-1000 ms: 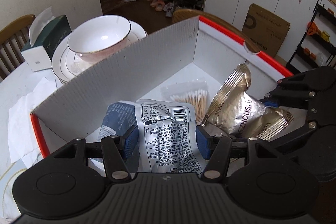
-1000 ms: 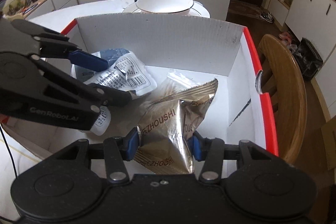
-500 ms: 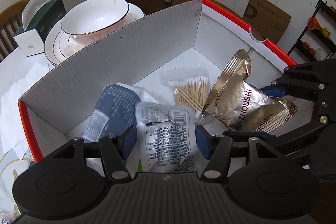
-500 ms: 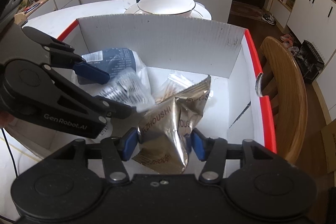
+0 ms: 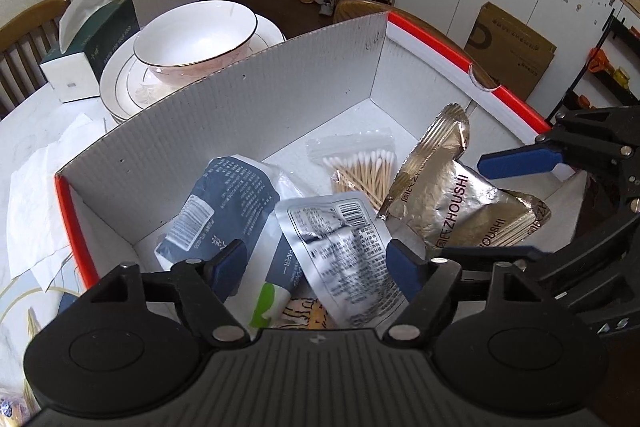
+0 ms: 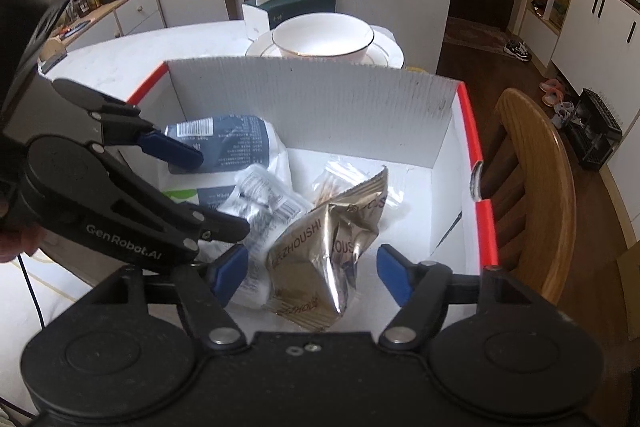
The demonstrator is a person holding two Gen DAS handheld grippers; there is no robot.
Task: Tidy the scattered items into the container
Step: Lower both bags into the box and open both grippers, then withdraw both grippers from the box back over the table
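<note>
A white cardboard box with a red rim [image 5: 432,39] holds a dark blue tissue pack [image 5: 224,203], a bag of cotton swabs [image 5: 360,167], a silver pouch [image 5: 340,247] and a gold packet [image 5: 452,203]. My left gripper [image 5: 316,267] hangs over the box with its jaws opening. The silver pouch lies between them, and the pads stand off it. My right gripper [image 6: 311,273] is also opening, above the gold packet [image 6: 328,247], which rests loose on the box floor between its jaws. In the right wrist view the left gripper [image 6: 200,187] reaches in from the left.
A white bowl [image 5: 196,39] on stacked plates and a green tissue box [image 5: 92,51] stand behind the box's far wall. Crumpled white paper [image 5: 36,195] lies left of the box. A wooden chair [image 6: 528,187] is close against the box's right side.
Both grippers' jaws have widened. The silver pouch slipped from the left pads and the gold packet from the right pads, and both now lie lower in the box.
</note>
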